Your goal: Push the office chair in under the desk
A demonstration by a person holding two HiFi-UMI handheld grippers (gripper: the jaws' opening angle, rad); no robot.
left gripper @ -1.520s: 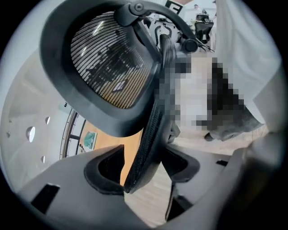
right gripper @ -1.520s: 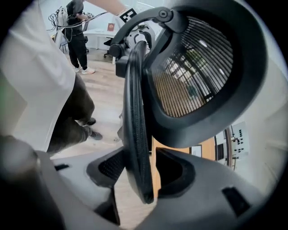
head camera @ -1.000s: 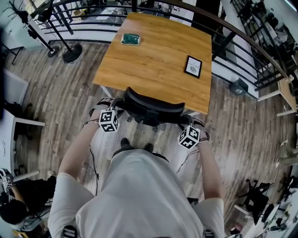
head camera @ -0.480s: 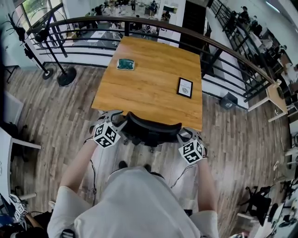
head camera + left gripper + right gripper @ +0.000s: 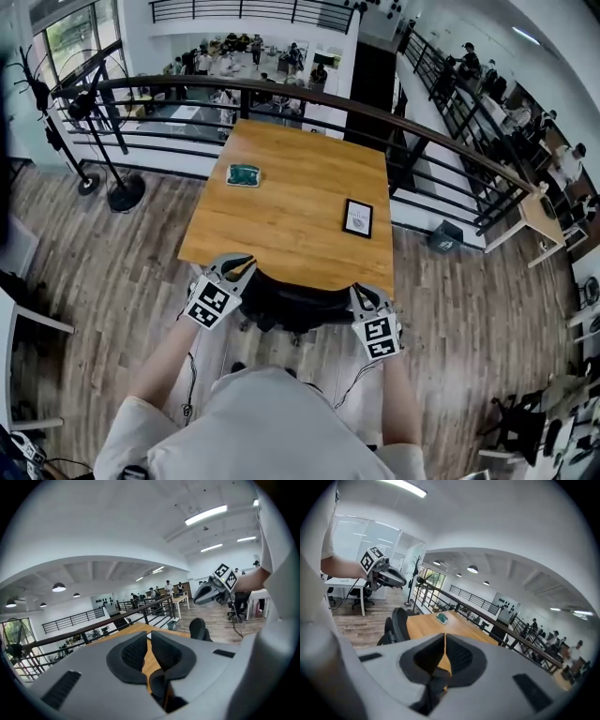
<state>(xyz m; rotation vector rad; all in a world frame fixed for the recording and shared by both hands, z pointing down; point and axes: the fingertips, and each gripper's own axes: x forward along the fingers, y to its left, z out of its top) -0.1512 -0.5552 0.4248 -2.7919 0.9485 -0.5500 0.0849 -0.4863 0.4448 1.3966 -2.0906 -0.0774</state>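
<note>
The black office chair (image 5: 289, 307) stands at the near edge of the wooden desk (image 5: 291, 206), with its backrest against that edge. My left gripper (image 5: 234, 266) is raised at the backrest's left end and my right gripper (image 5: 361, 293) at its right end. Neither one holds the chair. In the left gripper view my left gripper (image 5: 149, 638) is shut with nothing between the pads, and the chair (image 5: 197, 629) shows beyond it. My right gripper (image 5: 444, 641) is shut and empty too. Both pairs of jaws have just been closing.
A green object (image 5: 243, 174) and a black framed card (image 5: 357, 217) lie on the desk. A curved black railing (image 5: 281, 96) runs behind it. A stand's round base (image 5: 125, 193) sits on the floor at the left and a dark bin (image 5: 442, 236) at the right.
Both grippers have risen from the sides of the chair's backrest and rolled. The head view has tilted up, and the chair's backrest now sits closer under the desk edge.
</note>
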